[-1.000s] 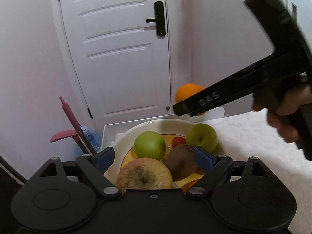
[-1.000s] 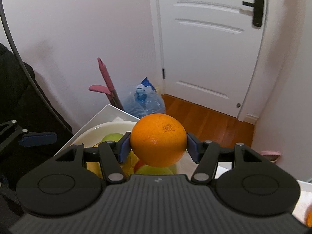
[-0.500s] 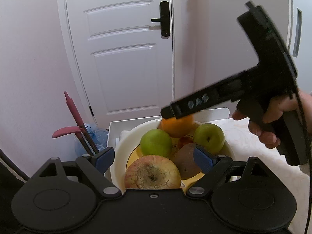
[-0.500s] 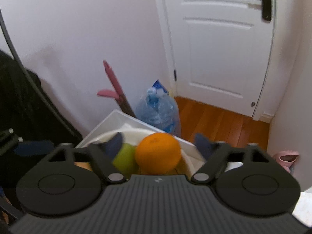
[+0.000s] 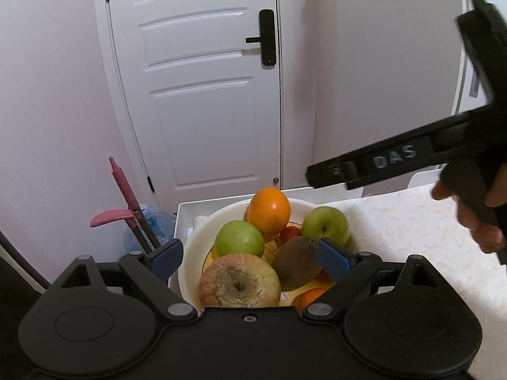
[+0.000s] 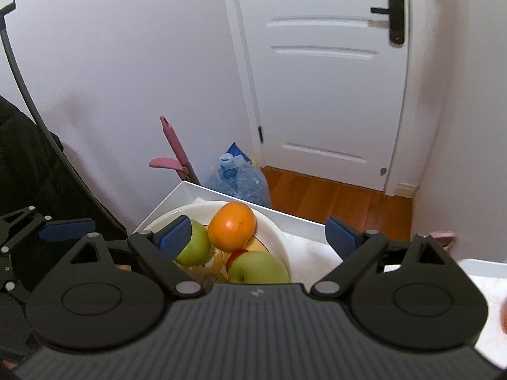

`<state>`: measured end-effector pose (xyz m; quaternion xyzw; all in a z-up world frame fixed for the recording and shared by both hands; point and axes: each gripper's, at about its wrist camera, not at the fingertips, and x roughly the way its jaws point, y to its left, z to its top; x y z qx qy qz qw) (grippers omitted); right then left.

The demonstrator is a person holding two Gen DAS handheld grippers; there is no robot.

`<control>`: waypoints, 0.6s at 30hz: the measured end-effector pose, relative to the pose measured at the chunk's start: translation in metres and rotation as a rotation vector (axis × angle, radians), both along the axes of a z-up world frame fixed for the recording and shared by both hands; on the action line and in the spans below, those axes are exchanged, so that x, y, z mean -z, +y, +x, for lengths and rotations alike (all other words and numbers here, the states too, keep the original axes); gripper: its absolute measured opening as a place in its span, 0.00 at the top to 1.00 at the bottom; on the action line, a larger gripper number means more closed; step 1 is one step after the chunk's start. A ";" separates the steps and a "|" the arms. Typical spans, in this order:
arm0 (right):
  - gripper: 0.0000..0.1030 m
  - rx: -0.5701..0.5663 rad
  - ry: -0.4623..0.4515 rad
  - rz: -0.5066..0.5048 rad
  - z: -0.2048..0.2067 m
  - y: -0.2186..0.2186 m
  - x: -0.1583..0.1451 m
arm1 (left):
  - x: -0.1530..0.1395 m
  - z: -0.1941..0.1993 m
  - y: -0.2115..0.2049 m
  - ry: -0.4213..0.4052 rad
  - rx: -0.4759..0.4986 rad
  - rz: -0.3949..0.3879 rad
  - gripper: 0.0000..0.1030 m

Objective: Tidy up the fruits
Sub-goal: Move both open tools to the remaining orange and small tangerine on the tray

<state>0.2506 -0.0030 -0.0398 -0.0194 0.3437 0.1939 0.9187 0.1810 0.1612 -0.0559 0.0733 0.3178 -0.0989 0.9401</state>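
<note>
A white bowl (image 5: 190, 250) holds an orange (image 5: 268, 210) at its far side, two green apples (image 5: 239, 237) (image 5: 325, 225), a pale yellow-red apple (image 5: 239, 281), a kiwi (image 5: 296, 262) and a small red fruit (image 5: 291, 232). My left gripper (image 5: 250, 258) is open and empty, just above the near fruits. My right gripper (image 6: 258, 234) is open and empty, raised above the bowl (image 6: 282, 247); the orange (image 6: 233, 226) rests below it between the green apples (image 6: 194, 243) (image 6: 258, 267). The right gripper's body also shows in the left wrist view (image 5: 396, 164).
The bowl sits on a white tray (image 5: 183, 212) at the table's corner, next to a patterned tablecloth (image 5: 412, 221). A white door (image 5: 202, 95), a pink-handled tool (image 5: 123, 190) and a water bottle (image 6: 240, 180) stand beyond. A black chair (image 6: 25, 158) is at left.
My right gripper opened and let go of the orange, which now rests in the bowl. The right gripper has since lifted and pulled back to the right.
</note>
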 end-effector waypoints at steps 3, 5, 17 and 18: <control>0.00 0.038 -0.011 -0.015 -0.018 -0.010 -0.016 | -0.010 -0.008 -0.004 -0.004 -0.003 -0.008 0.09; 0.00 0.072 -0.017 -0.018 -0.032 -0.019 -0.026 | -0.018 -0.014 -0.007 -0.014 0.001 -0.017 0.09; 0.00 0.358 -0.051 -0.041 -0.120 -0.104 -0.059 | -0.053 -0.034 -0.053 -0.066 0.146 -0.037 0.01; 0.00 0.385 -0.048 -0.044 -0.125 -0.112 -0.059 | -0.054 -0.034 -0.060 -0.065 0.169 -0.037 0.00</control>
